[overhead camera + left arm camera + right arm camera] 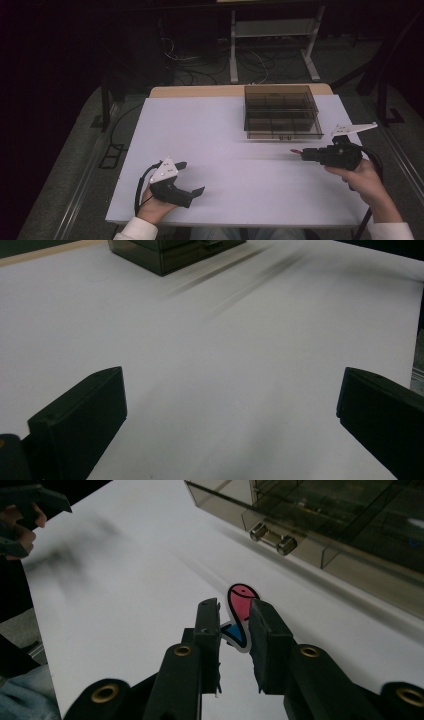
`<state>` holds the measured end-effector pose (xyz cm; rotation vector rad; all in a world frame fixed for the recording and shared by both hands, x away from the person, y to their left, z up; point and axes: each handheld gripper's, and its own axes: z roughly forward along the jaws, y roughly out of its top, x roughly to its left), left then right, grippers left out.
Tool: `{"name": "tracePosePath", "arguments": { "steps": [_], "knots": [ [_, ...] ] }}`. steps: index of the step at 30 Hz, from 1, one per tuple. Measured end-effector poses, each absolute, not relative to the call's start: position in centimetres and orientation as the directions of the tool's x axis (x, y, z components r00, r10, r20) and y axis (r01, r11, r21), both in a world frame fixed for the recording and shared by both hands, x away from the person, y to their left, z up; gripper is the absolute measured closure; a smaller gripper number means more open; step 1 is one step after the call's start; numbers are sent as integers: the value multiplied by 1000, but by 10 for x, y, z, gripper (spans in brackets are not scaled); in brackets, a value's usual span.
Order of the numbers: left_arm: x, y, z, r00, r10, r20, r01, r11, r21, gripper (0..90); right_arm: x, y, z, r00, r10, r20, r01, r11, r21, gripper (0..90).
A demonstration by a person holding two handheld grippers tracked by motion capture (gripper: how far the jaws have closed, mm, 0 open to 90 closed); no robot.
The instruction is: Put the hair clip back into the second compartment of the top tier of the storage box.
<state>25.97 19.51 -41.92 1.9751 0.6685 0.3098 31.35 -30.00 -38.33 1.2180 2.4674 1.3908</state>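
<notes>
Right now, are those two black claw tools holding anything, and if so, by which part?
The right gripper pinches a small flat pink-and-blue sticker-like figure by its blue lower end, pink top sticking out. The left gripper stands wide open, holding nothing.

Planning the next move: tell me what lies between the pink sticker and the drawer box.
Nothing: bare white table separates the sticker from the drawer box, seen in the right gripper view.
</notes>
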Motion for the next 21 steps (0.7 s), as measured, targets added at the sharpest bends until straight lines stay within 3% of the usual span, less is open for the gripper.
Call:
{"name": "tracePosePath", "arguments": {
  "steps": [21],
  "knots": [
    [260, 195, -419, 815, 575, -71, 325, -353, 877, 0, 320, -300, -357, -698, 660, 279, 581, 293, 760, 747]
  ]
}}
